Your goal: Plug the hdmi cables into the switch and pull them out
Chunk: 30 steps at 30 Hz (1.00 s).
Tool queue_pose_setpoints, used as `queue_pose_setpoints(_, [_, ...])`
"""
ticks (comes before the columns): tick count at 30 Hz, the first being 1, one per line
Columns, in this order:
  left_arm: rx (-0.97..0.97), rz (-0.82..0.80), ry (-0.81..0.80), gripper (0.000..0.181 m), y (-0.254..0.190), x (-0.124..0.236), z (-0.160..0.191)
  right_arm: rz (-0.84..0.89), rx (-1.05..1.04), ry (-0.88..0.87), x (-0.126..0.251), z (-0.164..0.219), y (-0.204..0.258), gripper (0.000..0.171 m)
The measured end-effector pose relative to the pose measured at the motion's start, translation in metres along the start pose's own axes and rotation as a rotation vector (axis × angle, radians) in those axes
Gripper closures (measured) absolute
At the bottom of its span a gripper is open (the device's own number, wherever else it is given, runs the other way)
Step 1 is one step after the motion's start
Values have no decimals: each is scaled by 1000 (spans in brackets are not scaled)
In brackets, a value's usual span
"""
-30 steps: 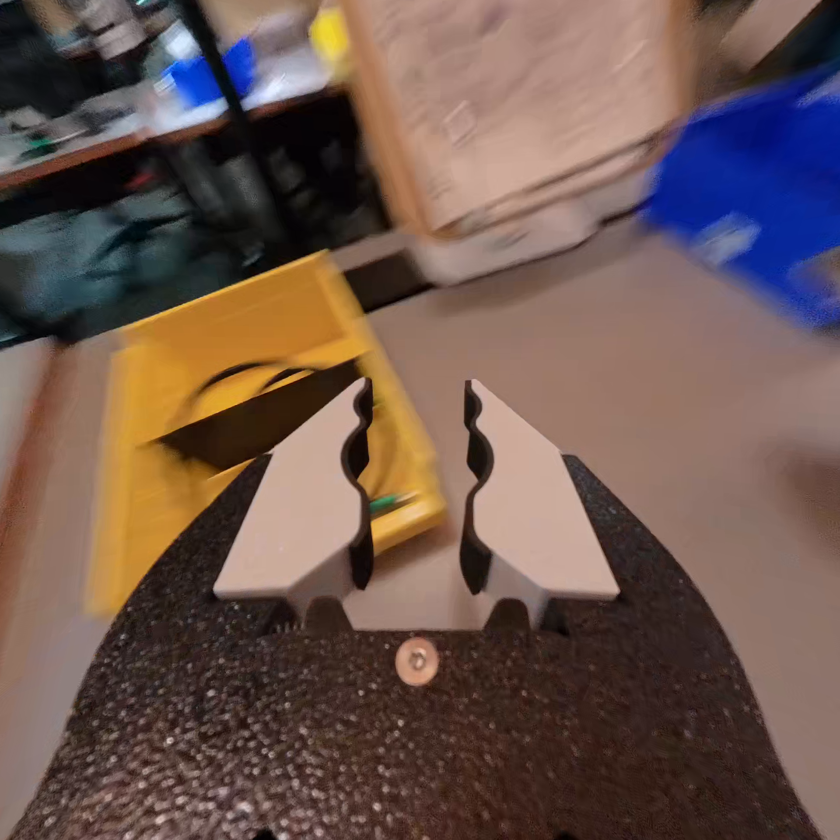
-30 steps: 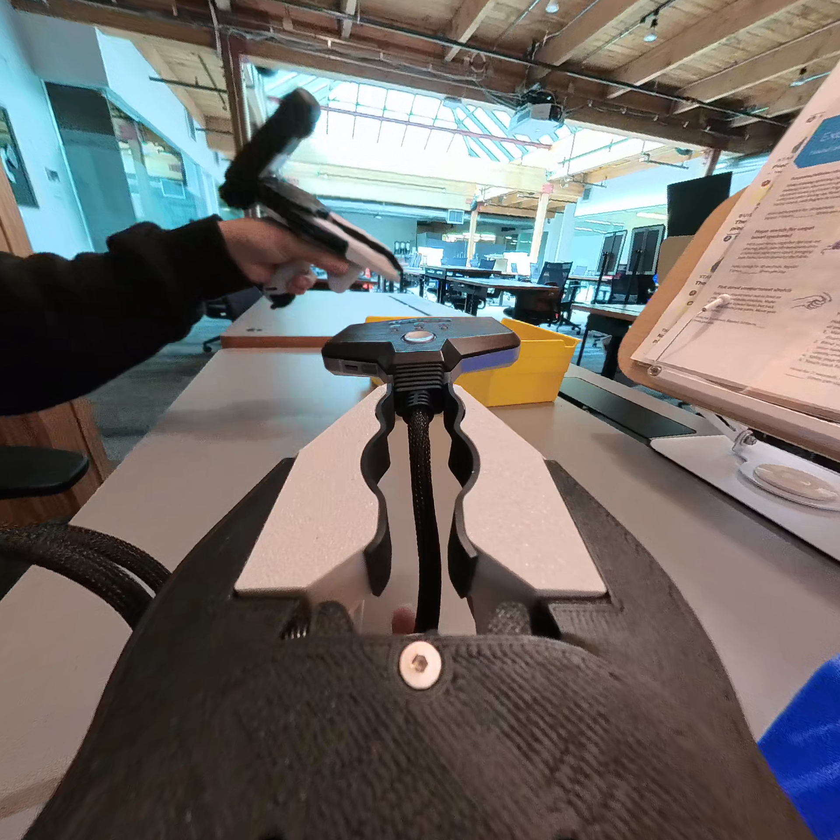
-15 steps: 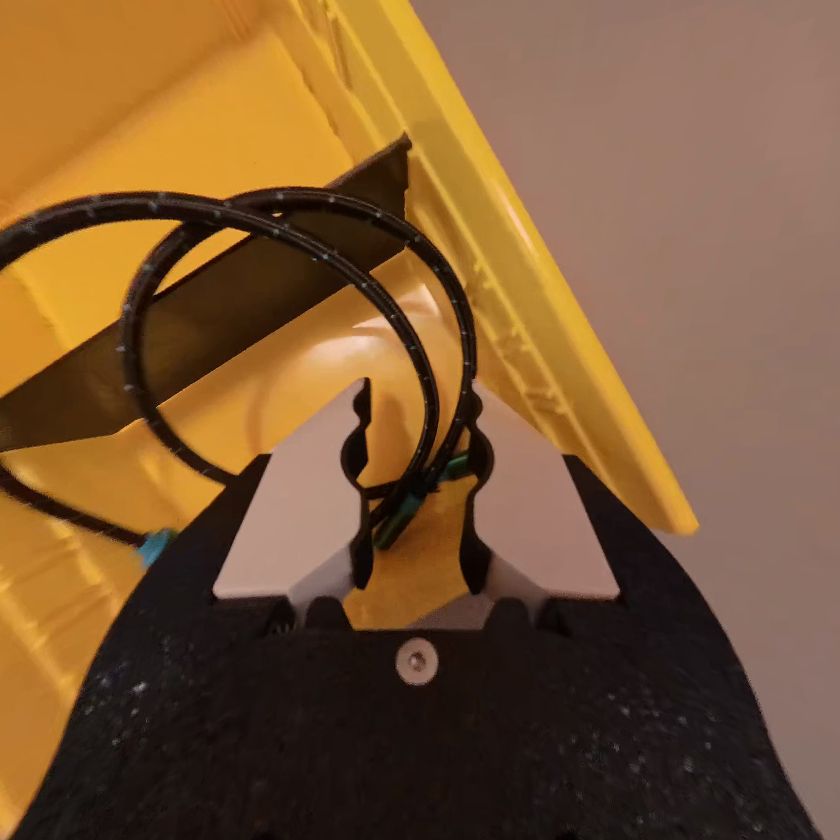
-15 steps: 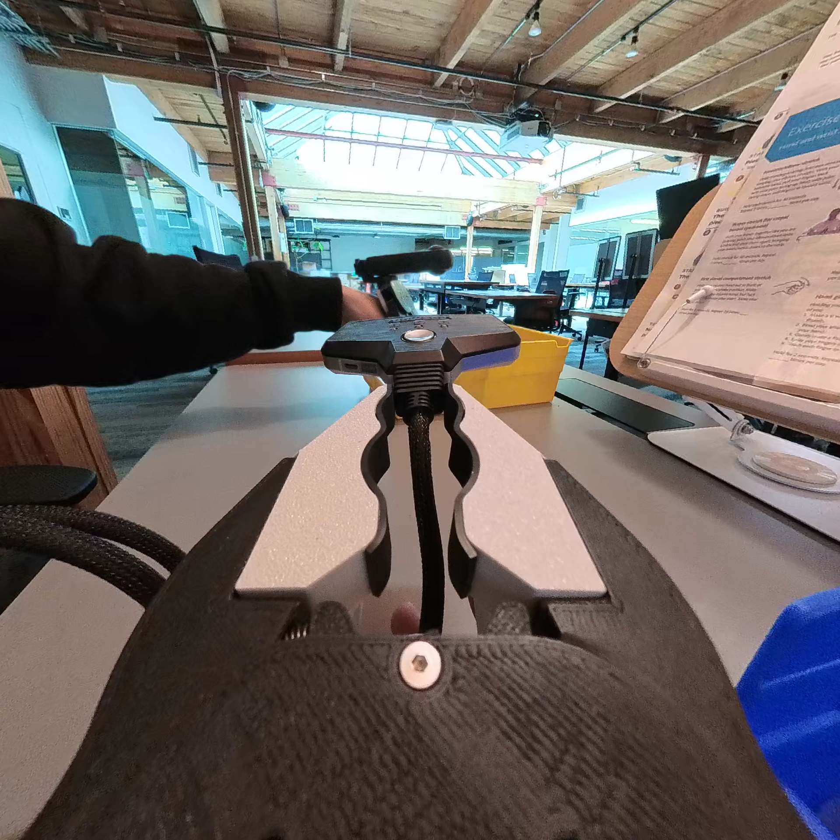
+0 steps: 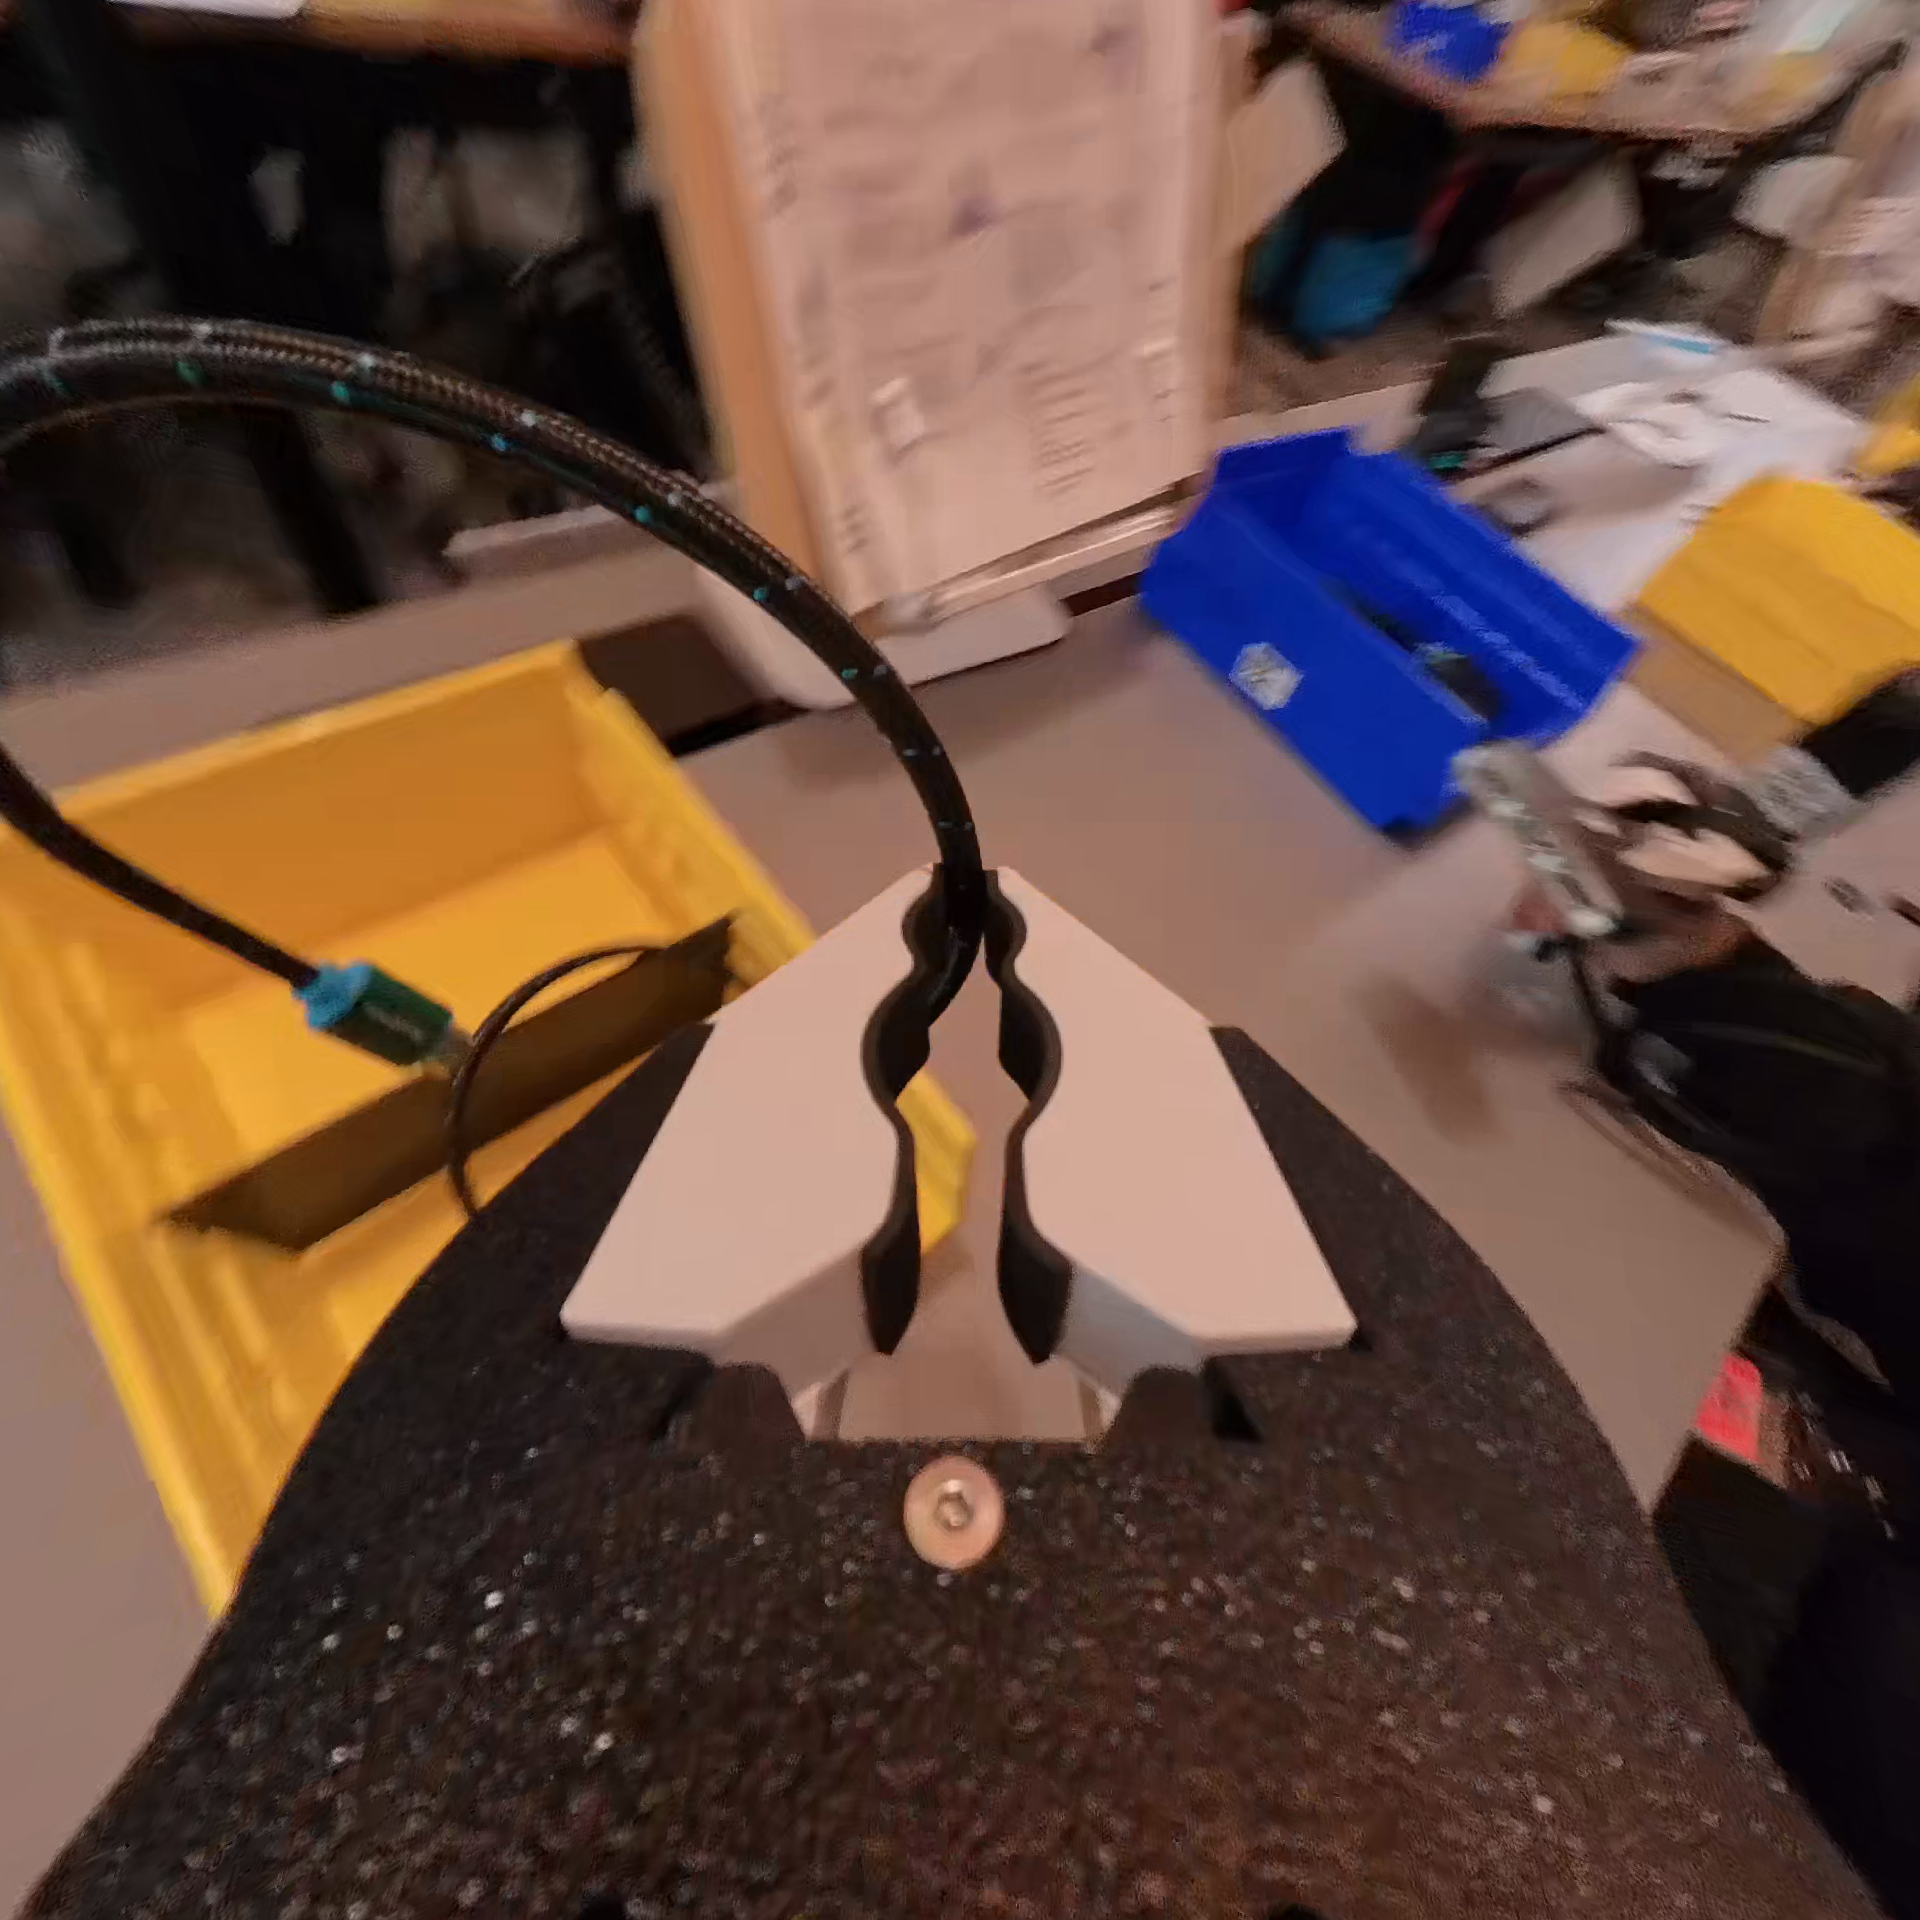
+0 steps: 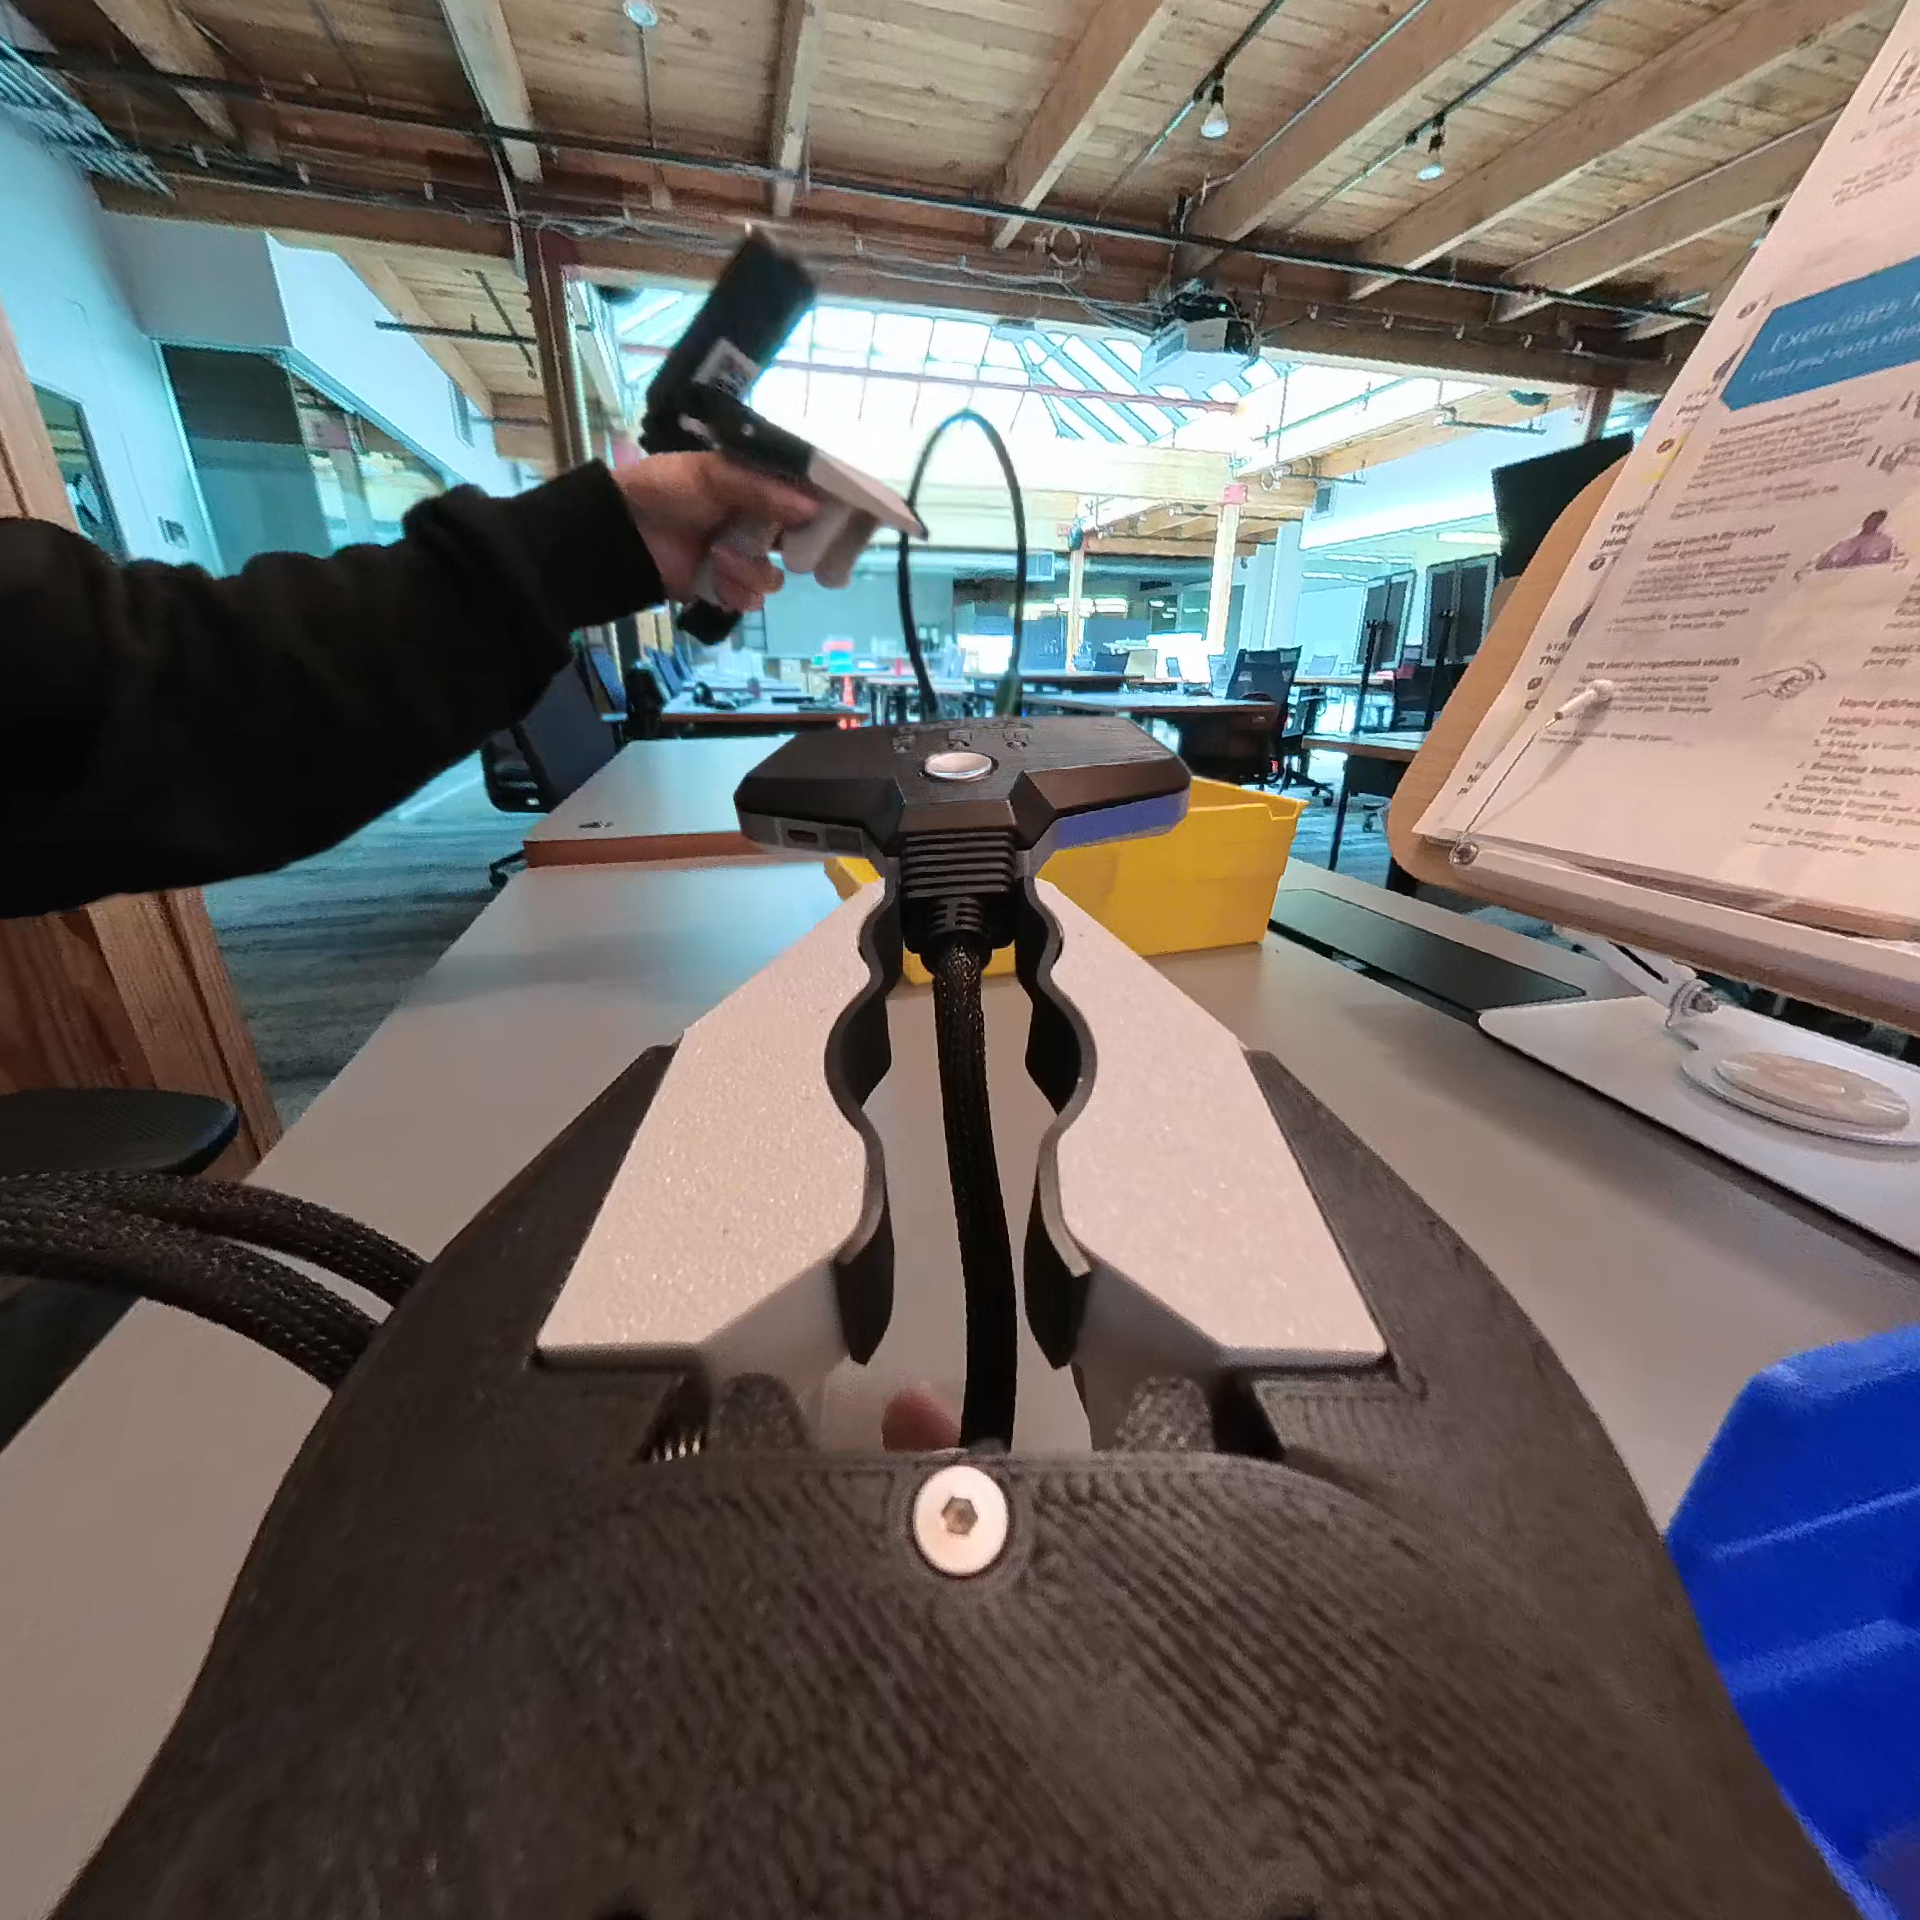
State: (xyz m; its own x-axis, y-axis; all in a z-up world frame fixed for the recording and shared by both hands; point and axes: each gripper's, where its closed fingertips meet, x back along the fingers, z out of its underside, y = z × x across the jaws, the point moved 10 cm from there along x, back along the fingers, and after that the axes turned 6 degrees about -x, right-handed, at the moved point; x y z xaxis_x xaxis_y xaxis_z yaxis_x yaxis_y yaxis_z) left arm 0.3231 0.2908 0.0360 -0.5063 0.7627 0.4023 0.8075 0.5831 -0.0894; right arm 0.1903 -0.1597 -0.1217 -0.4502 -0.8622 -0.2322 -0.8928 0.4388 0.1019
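In the left wrist view my left gripper [image 5: 961,899] is shut on a black braided HDMI cable [image 5: 727,561] at its fingertips. The cable arcs up and left, and its teal plug [image 5: 369,1013] hangs above the yellow bin [image 5: 312,790]. A second thin cable loop [image 5: 499,1049] lies in the bin. In the right wrist view my right gripper [image 6: 961,904] is shut on the ribbed neck of the black HDMI switch [image 6: 961,795], held level above the table, its own cable [image 6: 971,1195] running back between the fingers. The left gripper [image 6: 831,509] shows there raised, with the cable loop [image 6: 966,540] hanging.
A grey table [image 5: 1195,831] holds a blue bin [image 5: 1382,644] to the right in the left wrist view, and a tilted board with papers [image 5: 935,281] behind. In the right wrist view the yellow bin [image 6: 1174,873] sits behind the switch, a paper stand [image 6: 1714,582] at right, blue bin corner [image 6: 1808,1558] near.
My left gripper went down into the yellow bin, closed on an HDMI cable, and has lifted it up out of the bin. My right gripper keeps holding the switch still.
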Motion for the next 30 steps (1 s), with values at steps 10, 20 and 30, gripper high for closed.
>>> queue_pose_setpoints(10, [-997, 386, 169, 179, -177, -55, 65, -114, -61, -197, 39, -22, -3, 151])
queue_pose_setpoints(20, [-1396, 402, 331, 178, -197, -74, 191, -96, -65, -167, 50, -20, -9, 151])
queue_pose_setpoints(30, [-722, 447, 282, 138, -176, -71, 183, -85, -70, -145, 45, -15, -7, 152])
